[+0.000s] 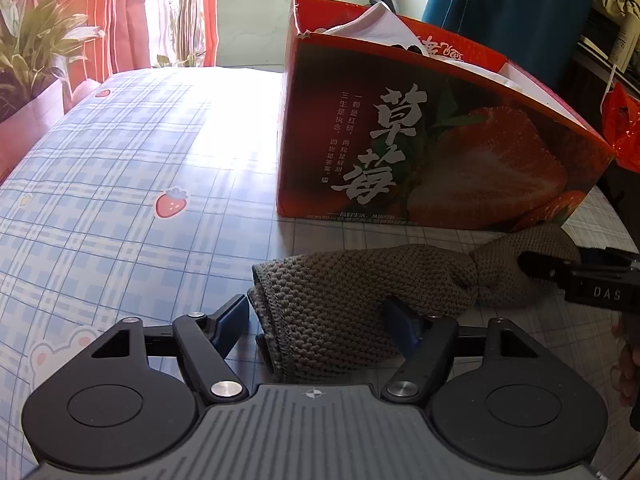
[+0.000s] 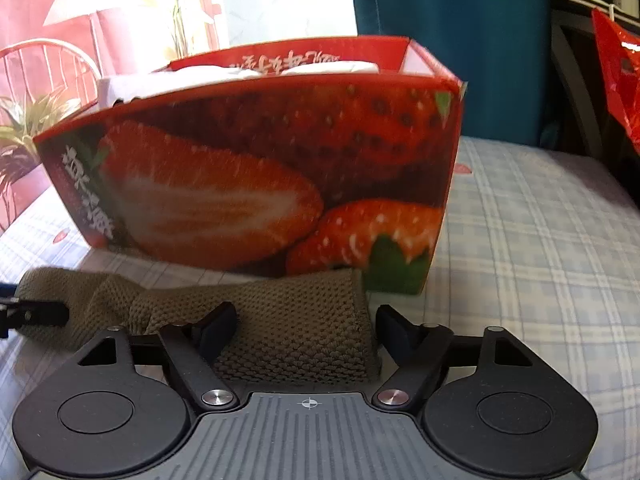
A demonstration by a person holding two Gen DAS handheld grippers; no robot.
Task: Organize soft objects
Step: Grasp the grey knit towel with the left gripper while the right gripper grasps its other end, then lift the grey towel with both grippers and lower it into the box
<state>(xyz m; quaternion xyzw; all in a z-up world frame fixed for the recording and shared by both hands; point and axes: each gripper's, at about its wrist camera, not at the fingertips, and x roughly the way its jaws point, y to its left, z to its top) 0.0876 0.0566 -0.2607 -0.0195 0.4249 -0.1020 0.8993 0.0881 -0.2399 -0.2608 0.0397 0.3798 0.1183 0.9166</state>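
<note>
An olive-brown knitted cloth, twisted in its middle, lies flat in front of a red strawberry-print box. My left gripper is open and straddles the cloth's left end; a small gap shows beside its left finger. My right gripper is open around the cloth's right end, its left finger lying over the knit and its right finger just clear of the edge. Each view shows the other gripper's finger resting over the far end. White soft items sit inside the box.
The surface is a blue plaid sheet with strawberry prints. Potted plants and red curtains stand at the far left. A blue cloth hangs behind the box. A red plastic bag is at the right.
</note>
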